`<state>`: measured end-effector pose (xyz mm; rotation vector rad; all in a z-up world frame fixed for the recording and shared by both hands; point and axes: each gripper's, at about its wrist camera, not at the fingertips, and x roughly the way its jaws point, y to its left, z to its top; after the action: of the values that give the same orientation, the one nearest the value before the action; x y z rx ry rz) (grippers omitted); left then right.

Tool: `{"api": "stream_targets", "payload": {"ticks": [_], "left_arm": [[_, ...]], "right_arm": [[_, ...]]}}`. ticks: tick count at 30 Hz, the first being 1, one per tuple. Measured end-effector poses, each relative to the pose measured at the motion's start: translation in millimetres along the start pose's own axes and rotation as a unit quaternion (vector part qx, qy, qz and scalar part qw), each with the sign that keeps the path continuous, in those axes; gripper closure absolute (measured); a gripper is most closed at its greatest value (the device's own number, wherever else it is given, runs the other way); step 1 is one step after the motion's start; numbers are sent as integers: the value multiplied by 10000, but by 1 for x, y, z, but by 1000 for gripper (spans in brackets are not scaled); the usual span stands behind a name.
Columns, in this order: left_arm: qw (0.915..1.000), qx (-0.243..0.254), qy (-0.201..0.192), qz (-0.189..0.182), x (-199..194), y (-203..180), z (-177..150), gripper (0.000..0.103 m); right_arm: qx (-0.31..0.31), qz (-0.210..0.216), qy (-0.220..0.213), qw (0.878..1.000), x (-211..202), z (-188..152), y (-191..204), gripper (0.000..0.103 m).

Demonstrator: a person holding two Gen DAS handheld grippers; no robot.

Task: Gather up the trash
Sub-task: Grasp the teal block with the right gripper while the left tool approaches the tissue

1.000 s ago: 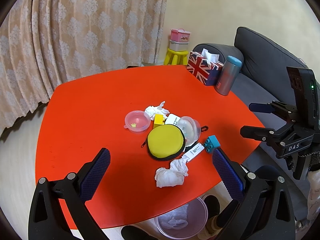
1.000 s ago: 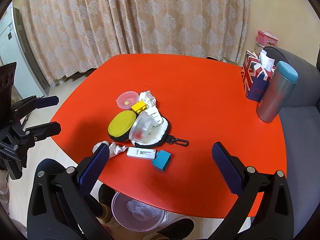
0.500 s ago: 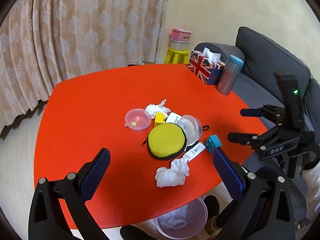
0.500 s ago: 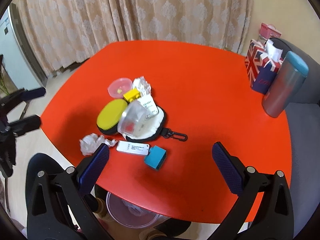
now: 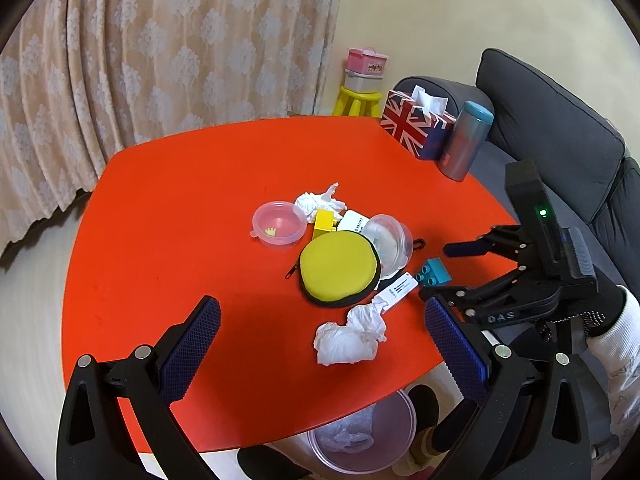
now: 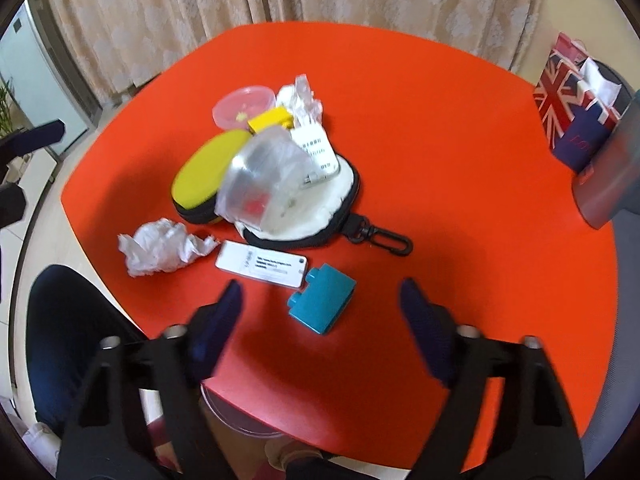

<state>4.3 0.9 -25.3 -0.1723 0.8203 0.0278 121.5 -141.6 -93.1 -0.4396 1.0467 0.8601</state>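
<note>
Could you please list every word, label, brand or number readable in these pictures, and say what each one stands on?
"DAS": on the body of the right gripper, seen from the left wrist.
White tag: dark printed lines, too small and blurred to read.
White card in the open pouch: print too blurred to read.
Tissue box: flag pattern only; lettering illegible.

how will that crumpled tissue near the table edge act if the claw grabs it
The crumpled tissue looks soft and loosely wadded, so it will probably squash flat. It seems very light and may drag sideways if pushed. A loose tail might dangle.
</note>
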Motion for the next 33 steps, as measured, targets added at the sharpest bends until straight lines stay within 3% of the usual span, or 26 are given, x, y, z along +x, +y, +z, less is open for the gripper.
{"api": "stream_targets", "payload": {"ticks": [5, 19, 33], "left_arm": [[10000, -4, 57, -11, 2, 1, -3, 5], [9997, 112, 217, -27, 18, -6, -5, 5], [9962, 387, 774, 84, 66, -15, -14, 5]], "right_arm": [[23, 22, 29, 10000, 5, -4, 0, 67], [179, 54, -283, 9994, -22, -6, -7, 68], [257, 68, -437, 9987, -45, -7, -12, 68]]}}
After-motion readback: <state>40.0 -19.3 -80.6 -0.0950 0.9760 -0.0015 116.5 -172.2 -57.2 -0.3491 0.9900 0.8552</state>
